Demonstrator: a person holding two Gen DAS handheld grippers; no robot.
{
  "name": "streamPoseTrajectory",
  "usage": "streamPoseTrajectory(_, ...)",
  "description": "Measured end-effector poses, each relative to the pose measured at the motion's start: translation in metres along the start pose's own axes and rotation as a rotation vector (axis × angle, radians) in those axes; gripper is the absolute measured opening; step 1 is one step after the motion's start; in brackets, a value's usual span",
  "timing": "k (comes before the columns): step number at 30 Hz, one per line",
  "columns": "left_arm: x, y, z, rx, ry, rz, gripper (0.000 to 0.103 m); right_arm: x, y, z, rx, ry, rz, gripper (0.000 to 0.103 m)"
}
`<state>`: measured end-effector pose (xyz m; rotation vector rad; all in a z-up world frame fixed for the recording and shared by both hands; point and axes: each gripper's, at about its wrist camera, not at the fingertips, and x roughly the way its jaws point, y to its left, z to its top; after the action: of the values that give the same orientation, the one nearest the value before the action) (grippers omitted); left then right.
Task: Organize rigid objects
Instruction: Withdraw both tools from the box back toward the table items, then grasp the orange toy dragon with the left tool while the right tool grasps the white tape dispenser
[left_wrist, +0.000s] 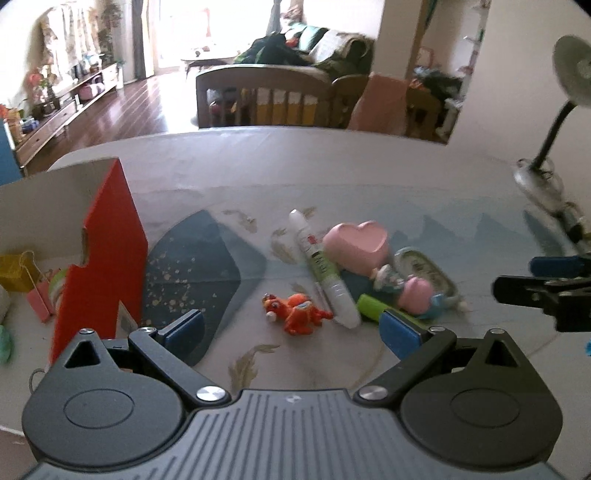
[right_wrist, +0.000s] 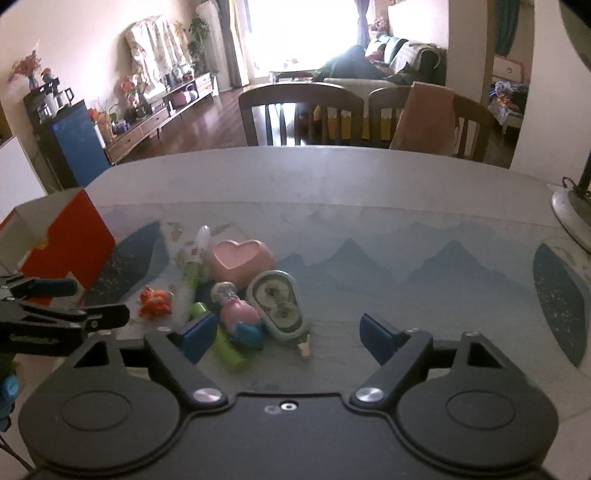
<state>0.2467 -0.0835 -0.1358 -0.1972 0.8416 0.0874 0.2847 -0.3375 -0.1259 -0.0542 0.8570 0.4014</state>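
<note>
The left gripper (left_wrist: 291, 328) and right gripper (right_wrist: 288, 334) hovered above the table (right_wrist: 369, 184) with jaws spread, grasping nothing. The toys lay clustered mid-table, well clear of its far edge, with bare cloth to the right. The white tube (left_wrist: 325, 269) lay flat, long axis running from near to far, beside the heart-shaped dish (left_wrist: 358, 245). The red box (left_wrist: 103, 258) stood at left.

The left gripper (left_wrist: 291, 332) hangs wide open above an orange toy (left_wrist: 295, 313), beside a white tube (left_wrist: 325, 271), pink heart dish (left_wrist: 358, 245) and red box (left_wrist: 99, 251).
</note>
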Motion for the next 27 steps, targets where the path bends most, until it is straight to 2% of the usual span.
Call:
streamPoseTrajectory(16,0.059,0.003,-0.001,-0.05,0.045,0.11,0.101,0.063,-0.022,0.014,-0.033,0.065,-0.005,0.074)
streamPoseTrajectory(27,0.068,0.005,-0.001,-0.054,0.036,0.086,0.101,0.079,-0.015,0.013,-0.06,0.09,0.052,0.074)
